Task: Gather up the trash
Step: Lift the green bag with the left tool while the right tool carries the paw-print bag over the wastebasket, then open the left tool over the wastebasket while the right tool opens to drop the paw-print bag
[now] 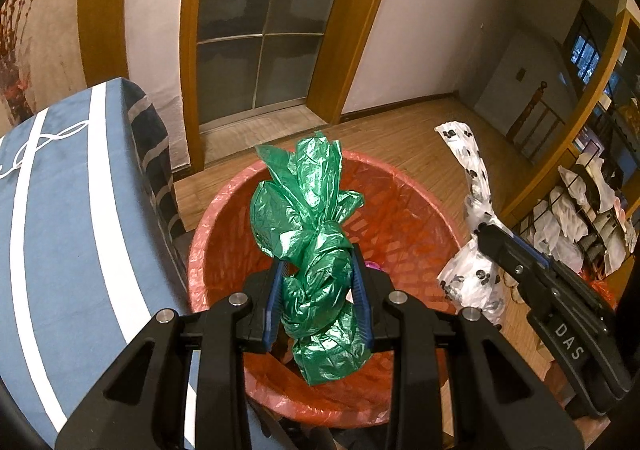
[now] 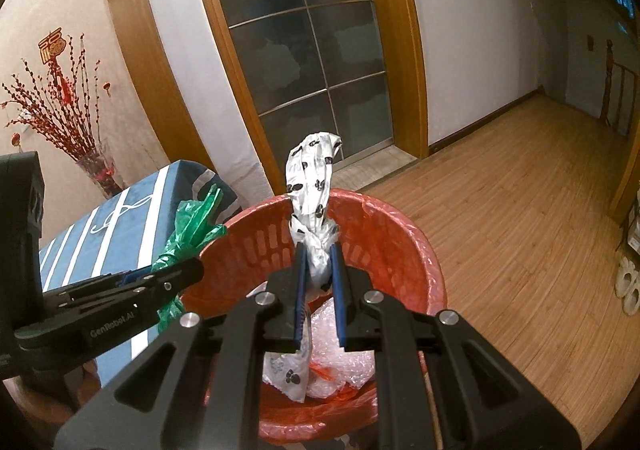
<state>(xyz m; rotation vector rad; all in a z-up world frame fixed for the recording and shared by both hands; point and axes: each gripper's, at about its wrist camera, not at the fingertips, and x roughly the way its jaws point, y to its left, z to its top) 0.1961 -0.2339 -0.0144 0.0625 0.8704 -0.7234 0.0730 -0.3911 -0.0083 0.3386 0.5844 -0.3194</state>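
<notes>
Wooden floor (image 2: pixel 500 186) and a glazed door (image 1: pixel 264 30) frame a red bin (image 1: pixel 404 202) lined with red film. Left gripper (image 1: pixel 320 262), clenched on a twisted green bag (image 1: pixel 312 210), holds it above the bin's mouth. Right gripper (image 2: pixel 318 262), clenched on the knotted neck of a white bag (image 2: pixel 314 178) with black prints, holds it over the bin. Both bags look light, soft and slippery; the bunched neck likely gives the surest hold.
</notes>
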